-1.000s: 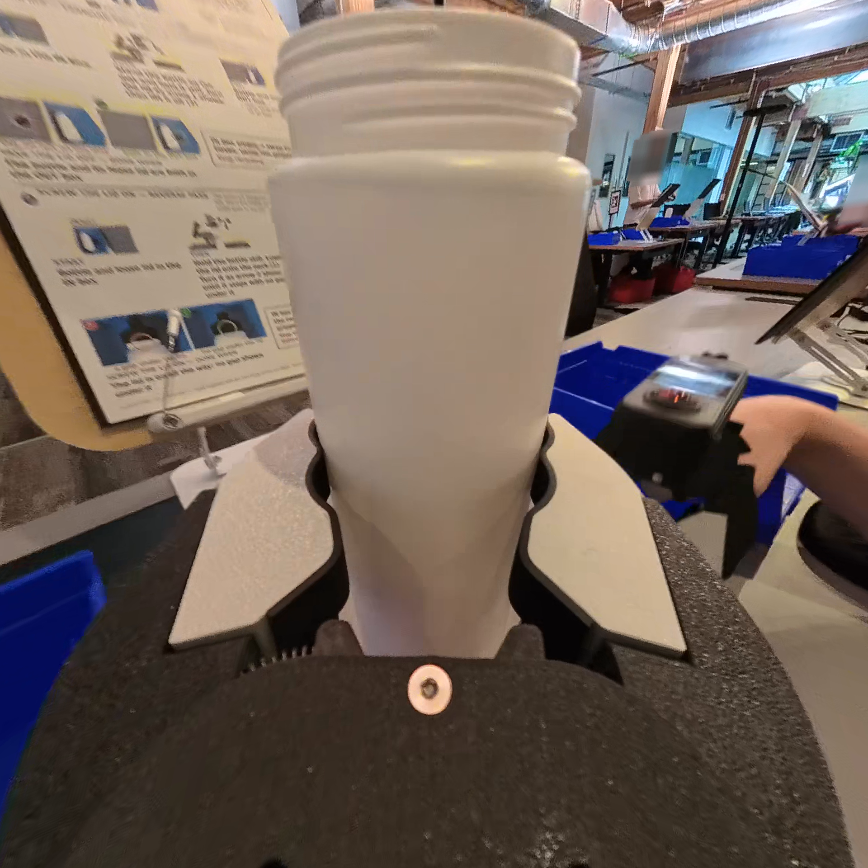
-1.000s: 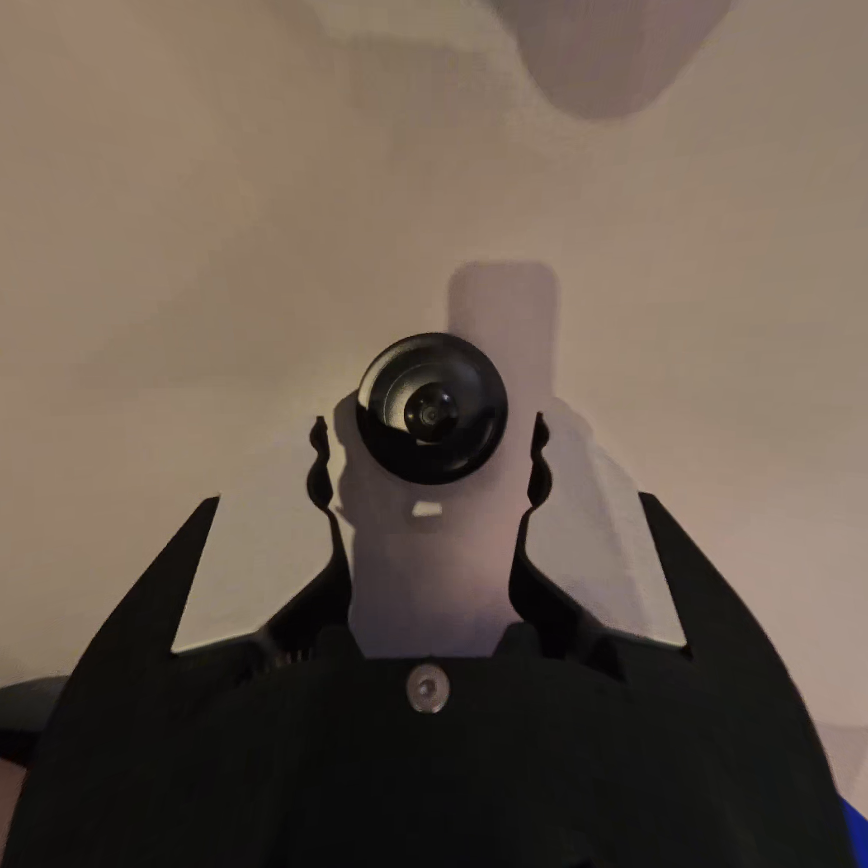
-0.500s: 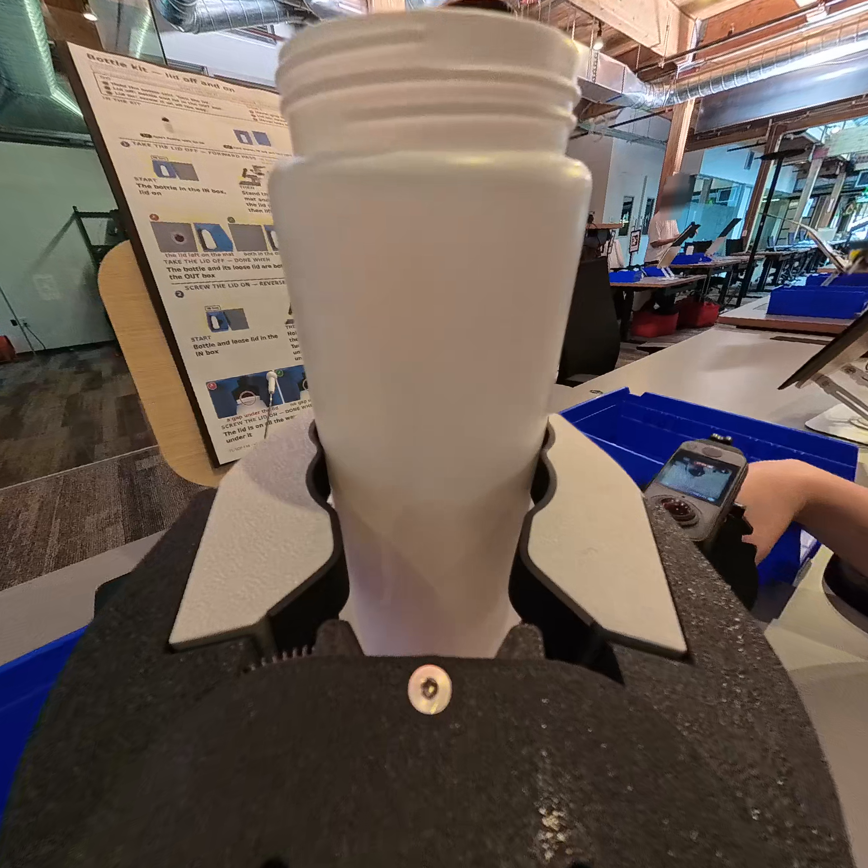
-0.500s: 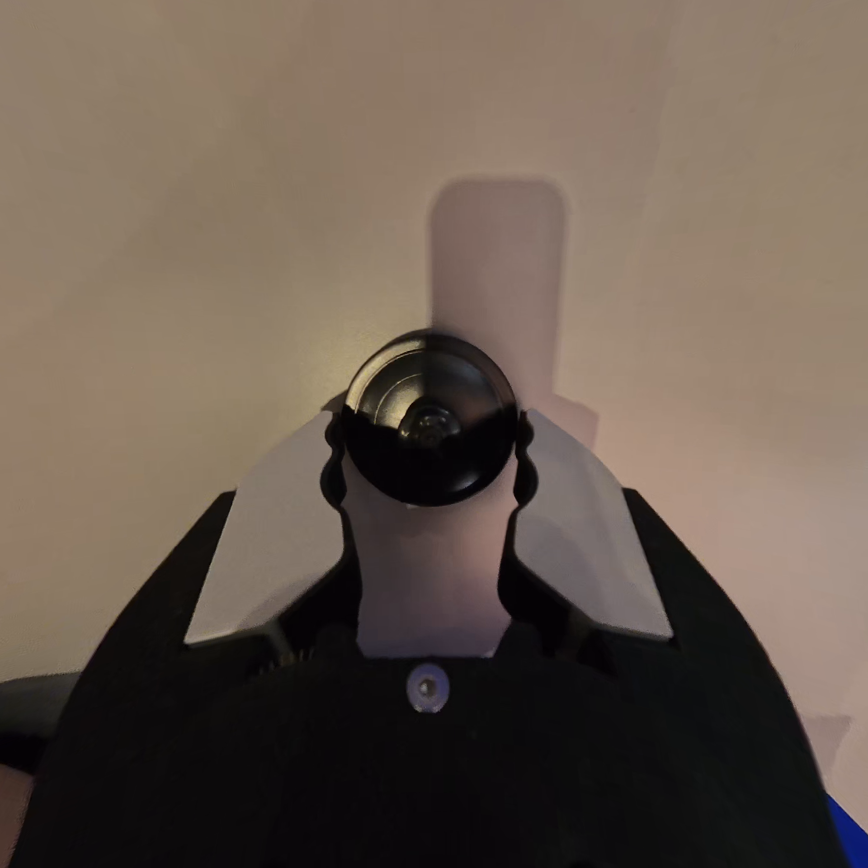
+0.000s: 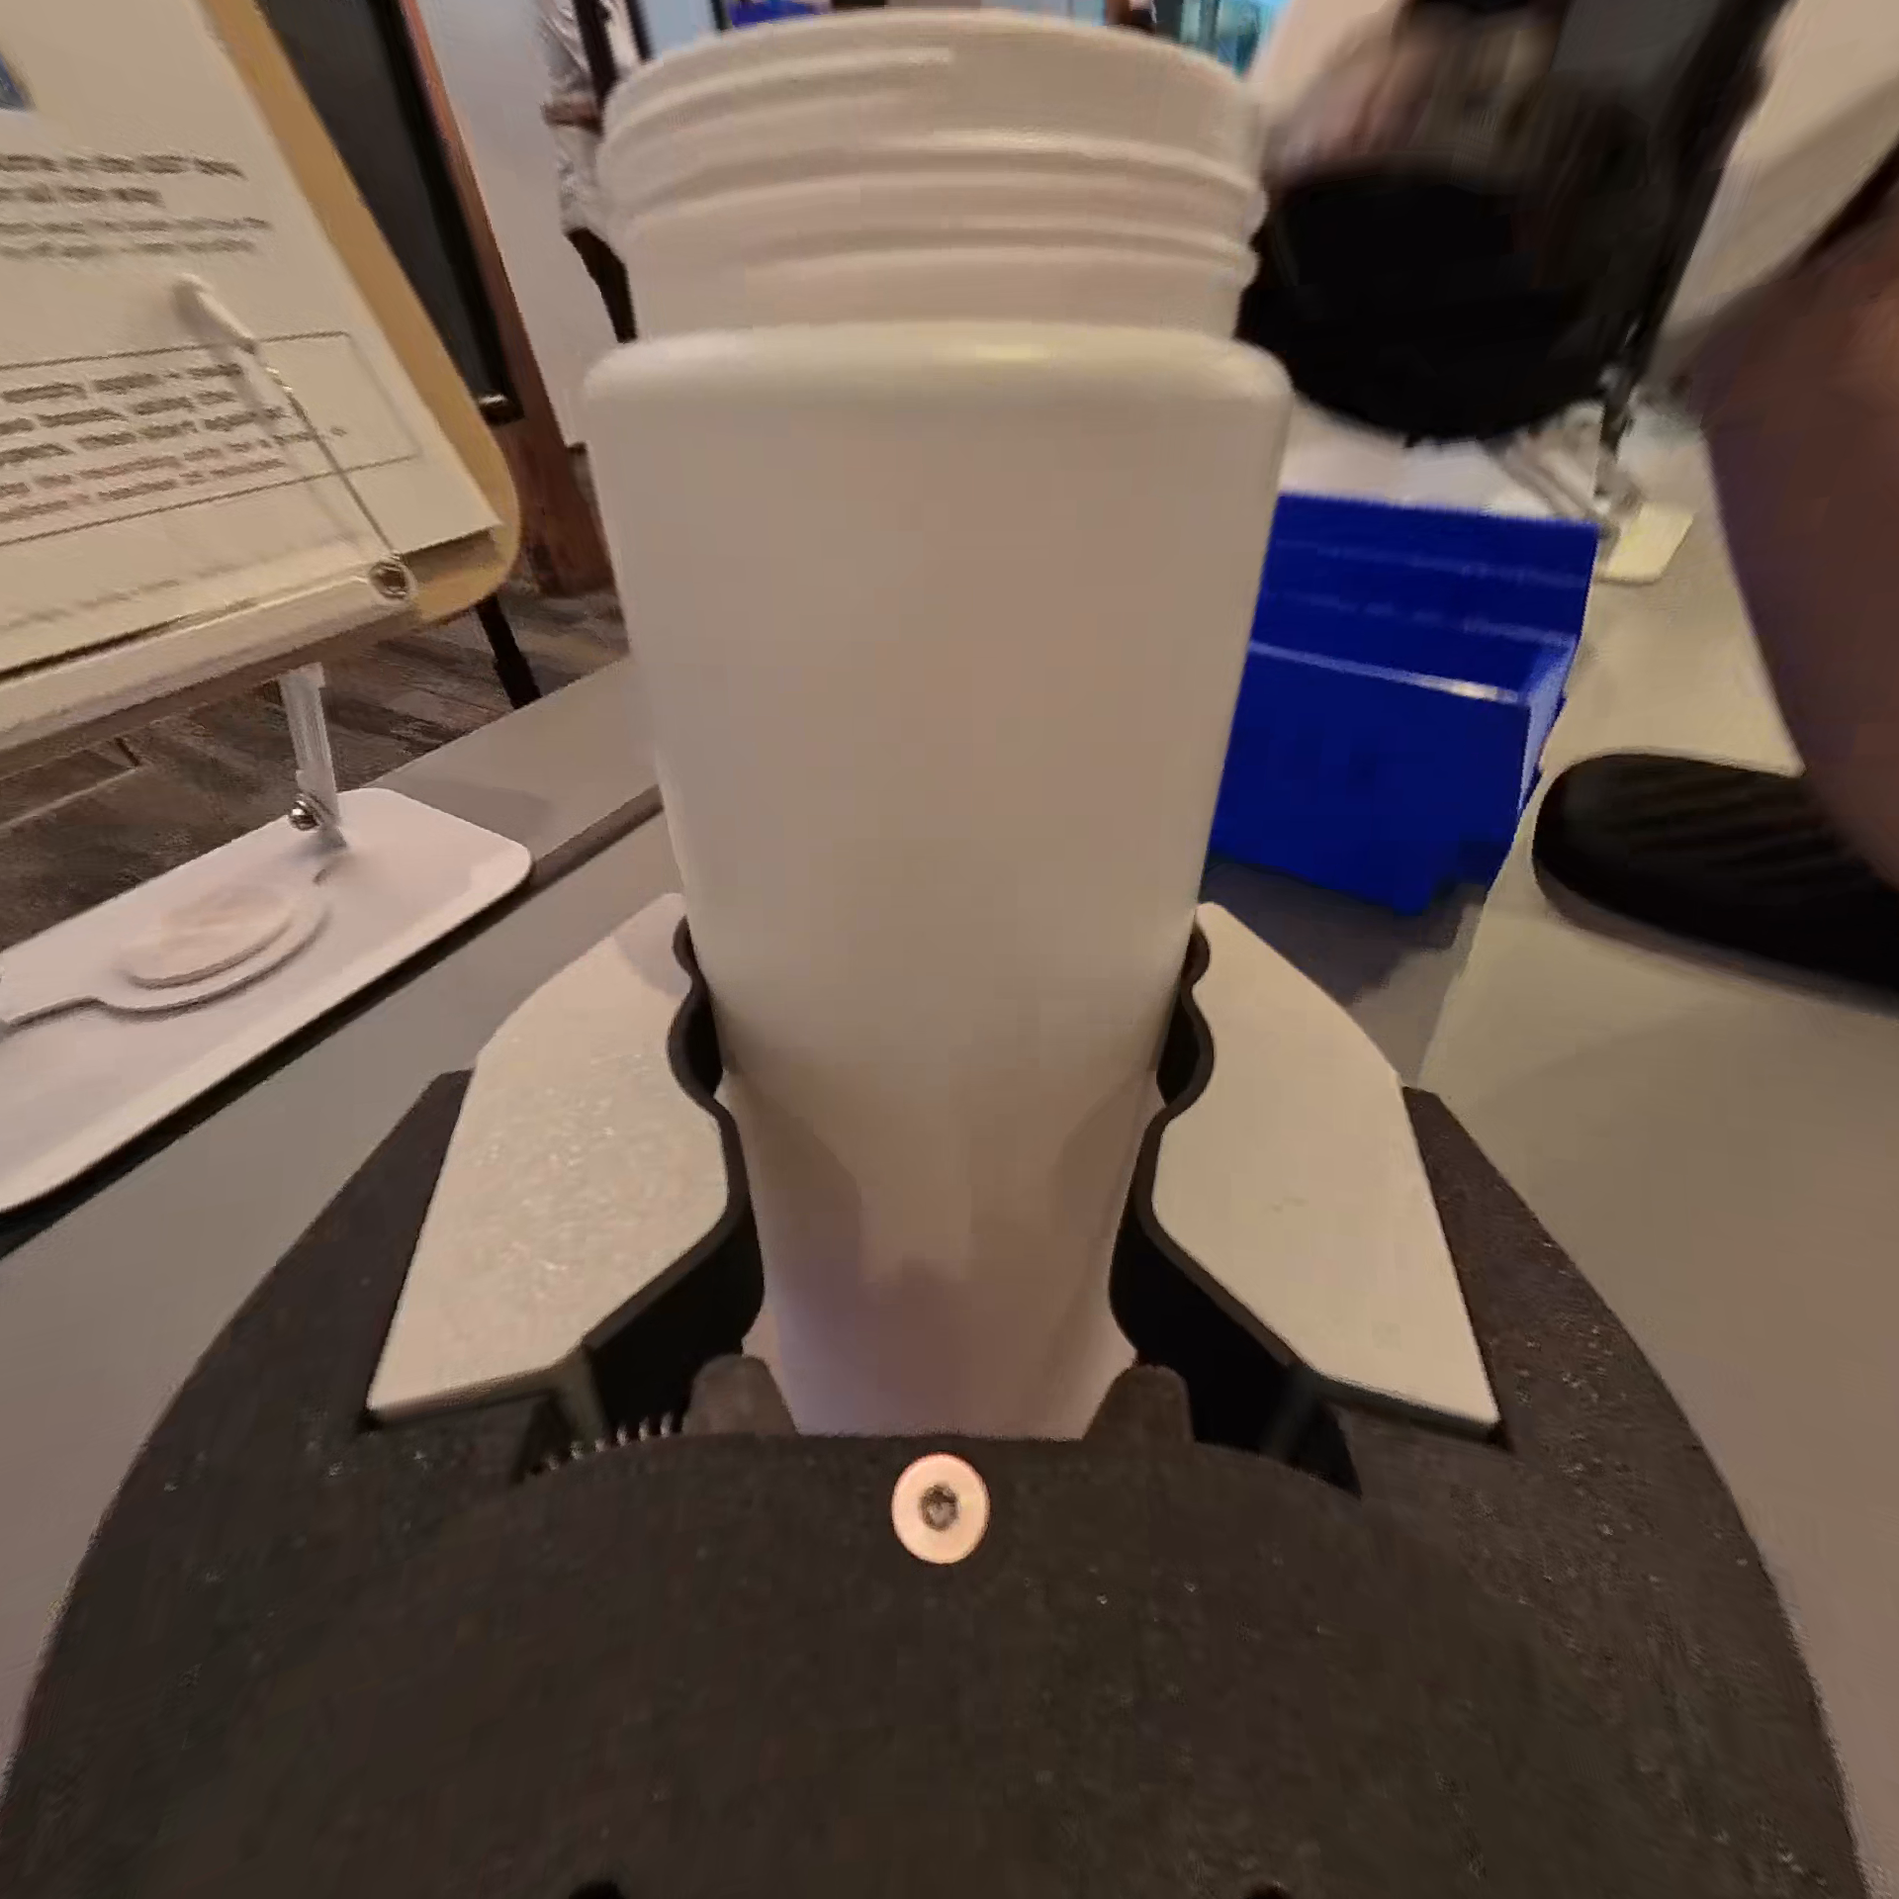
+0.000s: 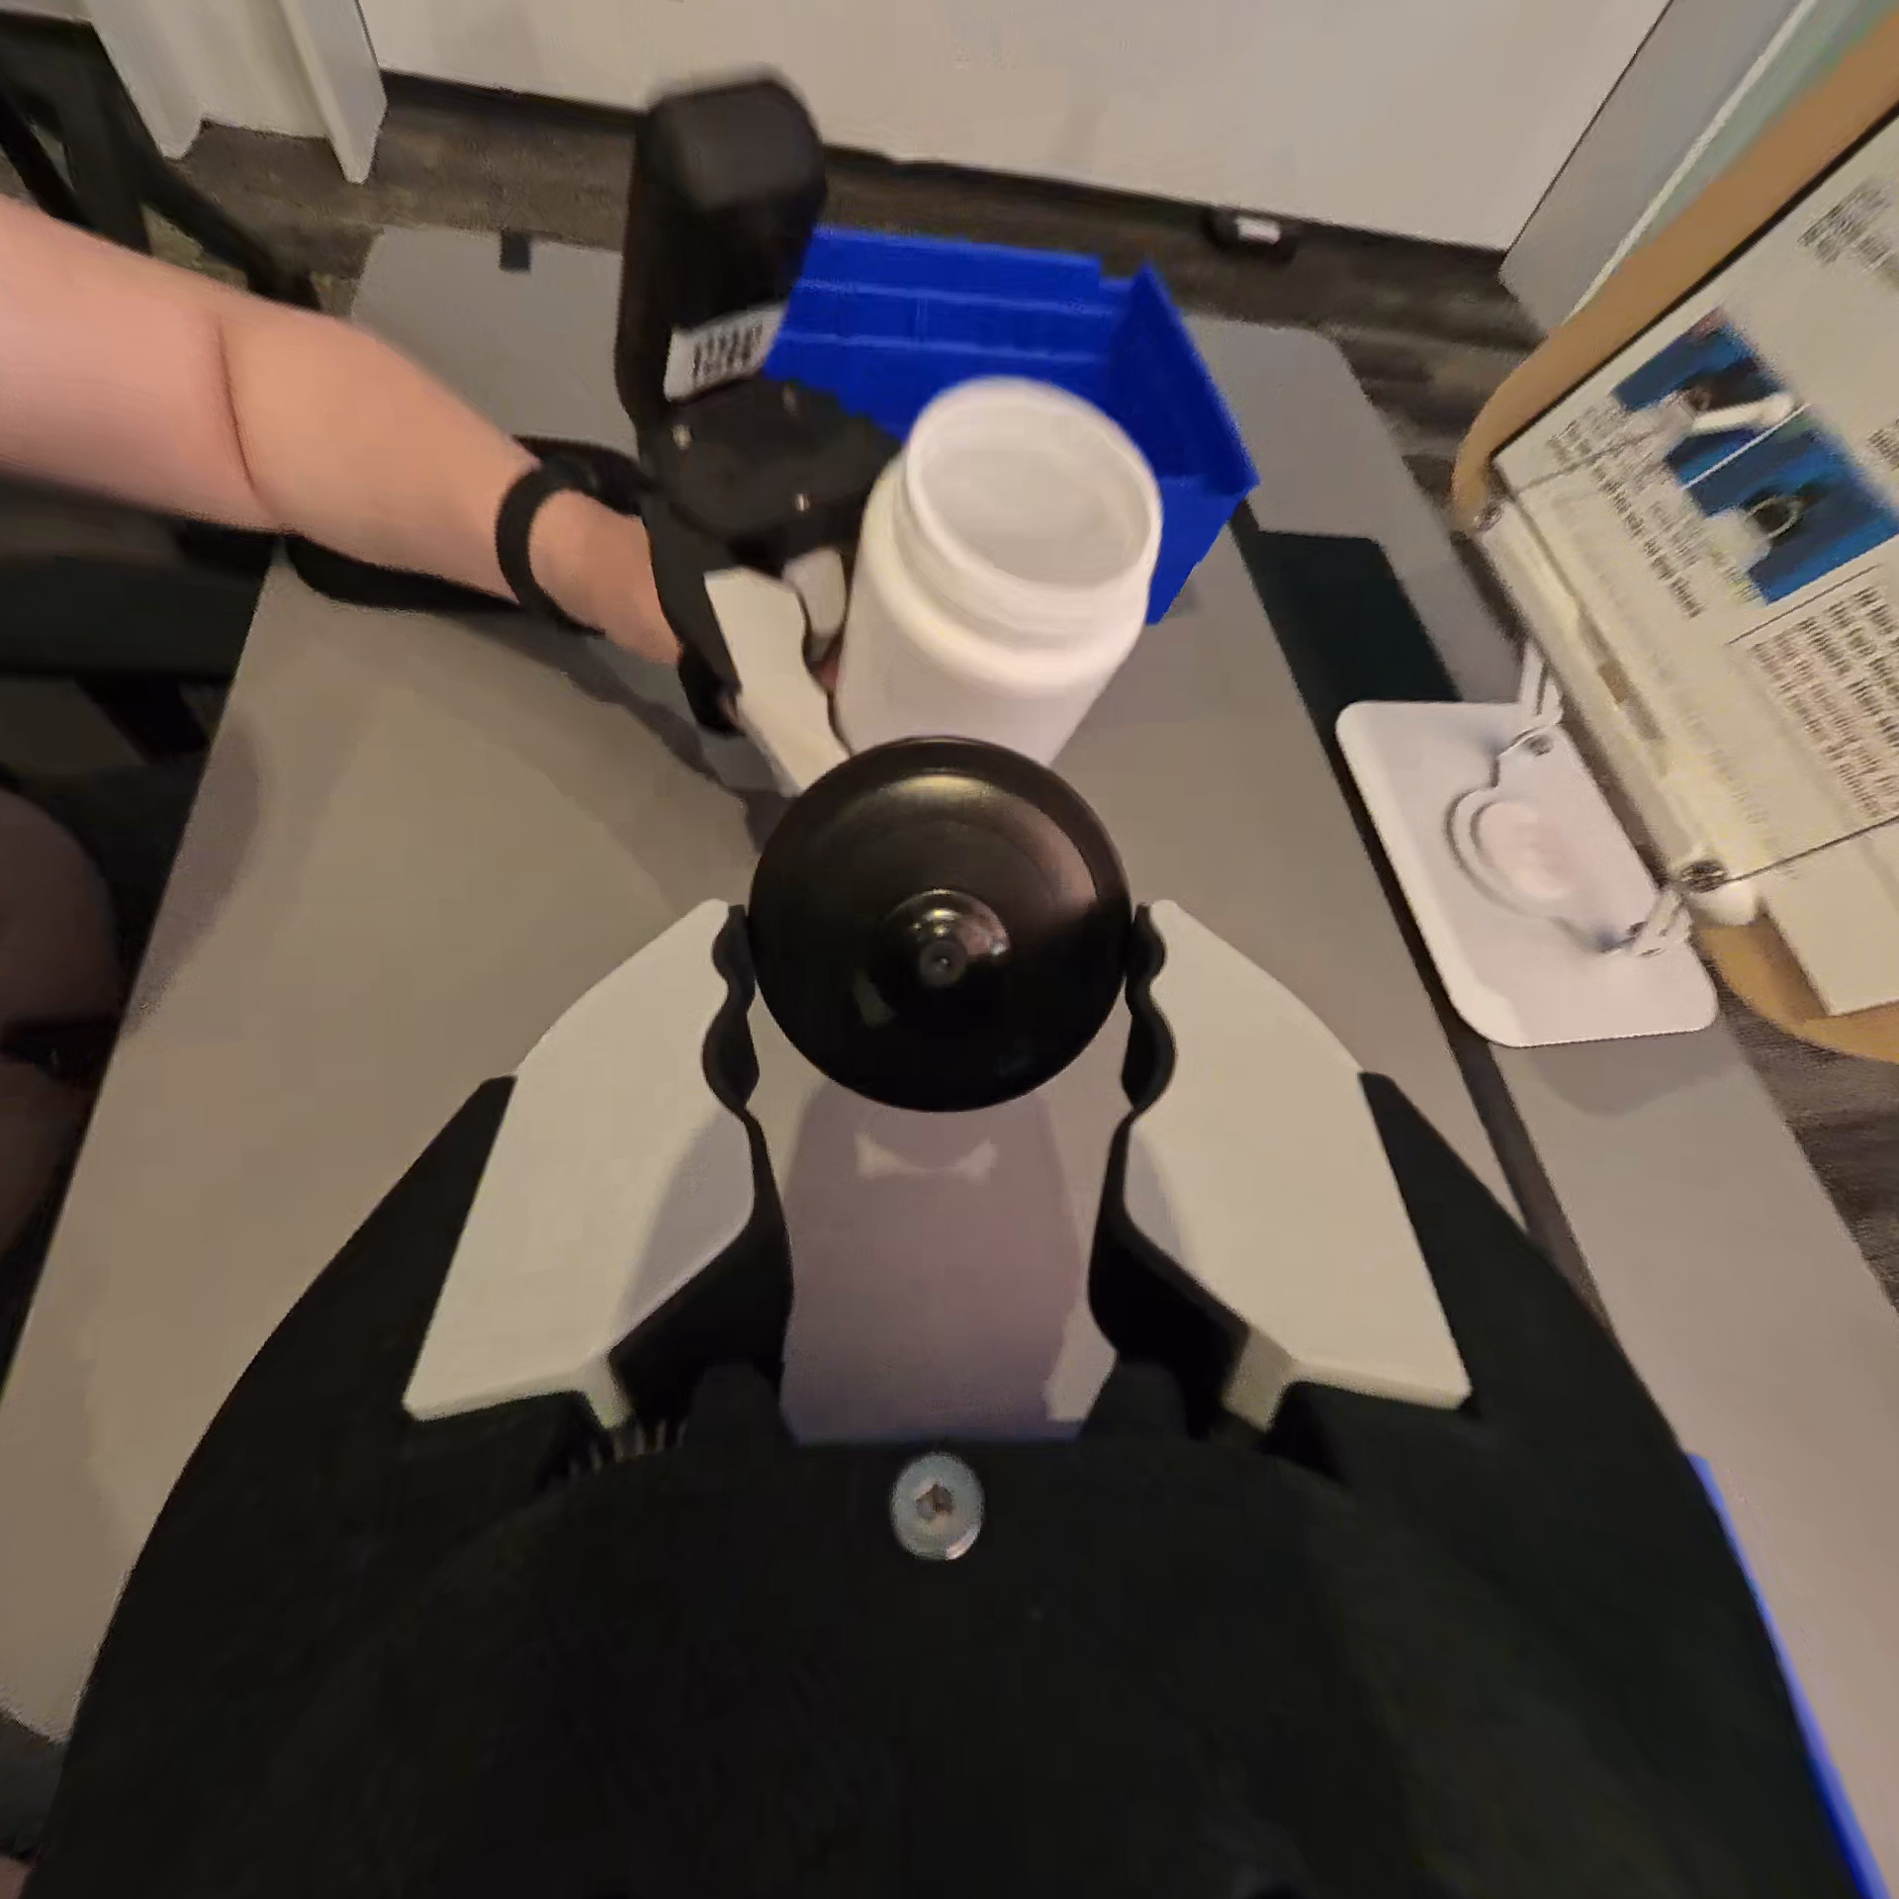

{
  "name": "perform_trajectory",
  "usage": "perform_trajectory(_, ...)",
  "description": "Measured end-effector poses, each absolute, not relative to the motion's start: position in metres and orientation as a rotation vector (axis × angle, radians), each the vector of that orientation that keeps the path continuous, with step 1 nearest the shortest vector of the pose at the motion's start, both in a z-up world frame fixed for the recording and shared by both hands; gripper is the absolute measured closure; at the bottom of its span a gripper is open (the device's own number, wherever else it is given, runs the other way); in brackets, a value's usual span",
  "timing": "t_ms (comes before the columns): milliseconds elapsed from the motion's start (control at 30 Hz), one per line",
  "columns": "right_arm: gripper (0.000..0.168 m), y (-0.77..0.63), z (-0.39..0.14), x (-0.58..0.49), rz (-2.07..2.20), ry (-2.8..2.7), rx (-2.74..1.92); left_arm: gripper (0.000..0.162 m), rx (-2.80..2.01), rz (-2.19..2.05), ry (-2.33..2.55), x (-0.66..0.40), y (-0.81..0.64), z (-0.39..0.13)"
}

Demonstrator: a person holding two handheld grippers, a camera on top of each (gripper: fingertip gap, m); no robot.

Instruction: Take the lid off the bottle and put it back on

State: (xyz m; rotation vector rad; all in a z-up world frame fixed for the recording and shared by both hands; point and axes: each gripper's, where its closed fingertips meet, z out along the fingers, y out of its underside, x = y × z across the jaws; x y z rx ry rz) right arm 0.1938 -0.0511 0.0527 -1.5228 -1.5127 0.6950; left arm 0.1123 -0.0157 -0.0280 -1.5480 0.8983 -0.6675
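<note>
The white bottle (image 5: 935, 668) has no lid and its threaded neck is bare. My left gripper (image 5: 937, 987) is shut on the bottle's lower body and holds it upright just over the grey table. In the right wrist view the bottle (image 6: 1002, 575) shows from above with its open mouth, held by the left gripper (image 6: 812, 658). My right gripper (image 6: 937, 961) is shut on the black round lid (image 6: 937, 925) and holds it in the air, nearer the camera than the bottle and above the table. The right gripper appears as a dark blur (image 5: 1490, 236) in the left wrist view.
A blue bin (image 6: 1028, 329) stands behind the bottle, also in the left wrist view (image 5: 1398, 699). An instruction board (image 6: 1696, 575) on a white stand base (image 6: 1511, 873) sits at the table's right side. A person's forearm (image 6: 257, 411) reaches in from the left.
My right gripper closed on the black lid and lifted it off the table into the air near the bottle. The left gripper tilted down with the bottle still held.
</note>
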Motion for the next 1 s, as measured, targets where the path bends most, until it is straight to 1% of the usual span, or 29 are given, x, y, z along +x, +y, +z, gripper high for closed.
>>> perform_trajectory(100, 0.097, -0.058, 0.064, 0.187, 0.586, -1.508, -1.482, 0.077, -1.506, -0.527, 0.995, 0.117, -0.019, -0.032)
perform_trajectory(233, 0.097, -0.069, 0.064, 0.172, 0.512, -1.566, -1.440, 0.077, -1.418, -0.287, 1.148, 0.124, -0.026, -0.035)
perform_trajectory(500, 0.096, -0.089, 0.040, 0.162, 0.477, -1.757, -1.392, 0.076, -1.340, -0.227, 1.295, 0.143, -0.048, -0.046)
perform_trajectory(667, 0.096, -0.097, 0.041, 0.161, 0.426, -1.780, -1.403, 0.077, -1.345, -0.375, 1.289, 0.152, -0.059, -0.046)
perform_trajectory(800, 0.097, -0.095, 0.046, 0.158, 0.438, -1.767, -1.510, 0.077, -1.372, -0.554, 1.261, 0.160, -0.068, -0.047)
perform_trajectory(1000, 0.096, -0.078, 0.072, 0.139, 0.496, -1.893, -1.790, 0.077, -1.410, -0.922, 1.147, 0.159, -0.073, -0.024)
